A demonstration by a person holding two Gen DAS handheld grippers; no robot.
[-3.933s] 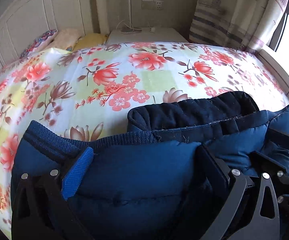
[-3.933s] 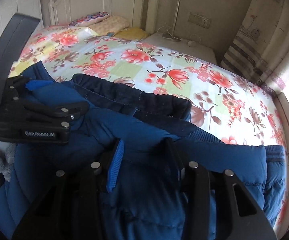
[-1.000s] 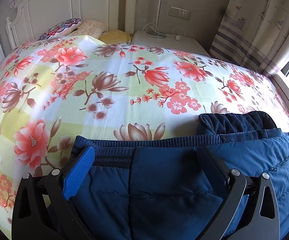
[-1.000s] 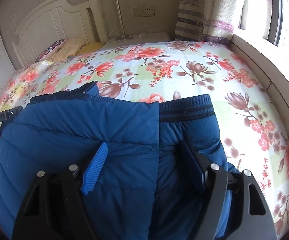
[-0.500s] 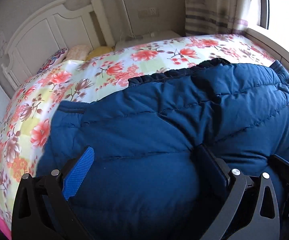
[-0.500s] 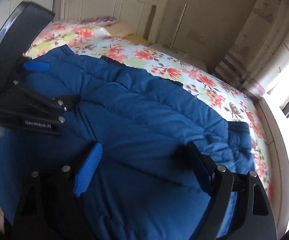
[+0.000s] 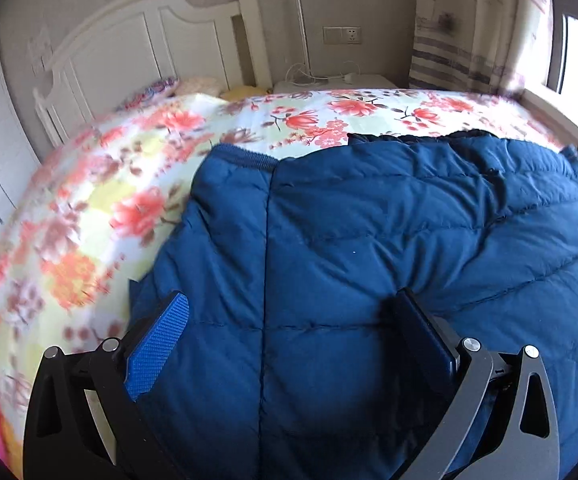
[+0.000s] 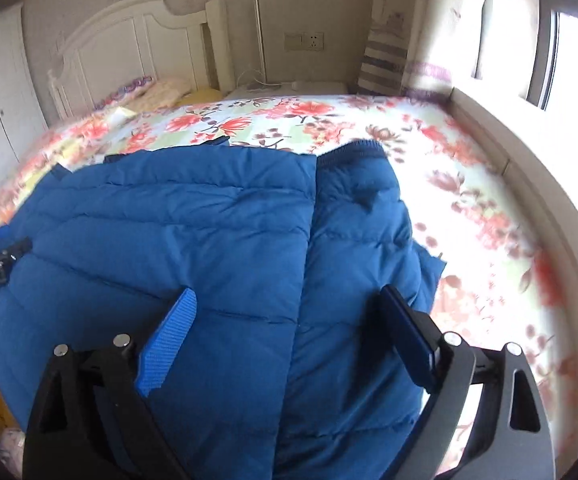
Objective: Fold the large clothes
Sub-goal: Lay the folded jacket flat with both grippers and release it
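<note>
Fingers spread wide on both — right gripper [image 8: 289,320] jaws just opening, left gripper [image 7: 293,324] pitched down too; neither clamps the blue padded jacket [image 7: 369,240] — fills lower frame on floral bedspread [image 7: 129,168].

A deep blue quilted jacket [image 7: 369,240] with darker navy ribbed trim lies on a bedspread [image 7: 137,168] printed with coral-red and brown flowers on white and pale green checks. Headboard [image 7: 137,40] white; curtain [image 7: 449,52] cream with grey stripes. Black left tongs [image 7: 289,316] and right tongs [image 8: 289,304] carry bright blue pads [image 8: 167,336].
</note>
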